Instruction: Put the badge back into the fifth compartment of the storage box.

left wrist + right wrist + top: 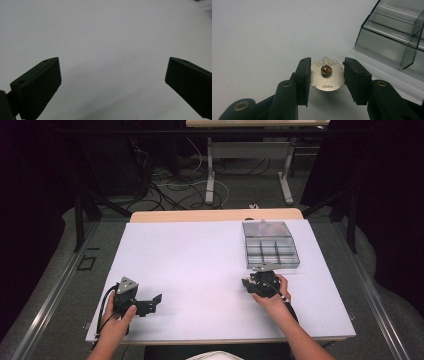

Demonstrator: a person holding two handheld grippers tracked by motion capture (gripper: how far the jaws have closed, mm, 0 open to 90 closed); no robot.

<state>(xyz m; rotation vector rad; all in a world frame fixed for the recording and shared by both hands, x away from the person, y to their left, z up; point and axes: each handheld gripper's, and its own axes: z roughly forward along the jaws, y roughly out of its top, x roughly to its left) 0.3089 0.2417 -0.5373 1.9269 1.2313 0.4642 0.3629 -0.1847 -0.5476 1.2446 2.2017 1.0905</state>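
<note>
A silver pin badge lies back side up, with a gold clasp at its centre. My right gripper is shut on it, one black pad against each side edge, just above the white table. In the high view the right gripper sits just in front of a clear compartment box. The same box stands close by at the upper right in the right gripper view. My left gripper rests near the table's front left, open, with bare table between its jaws.
The white table sheet spans the workspace, with a wooden edge at the back. The compartment box holds small items in its far section. Beyond the table stand desk legs and loose cables on the floor.
</note>
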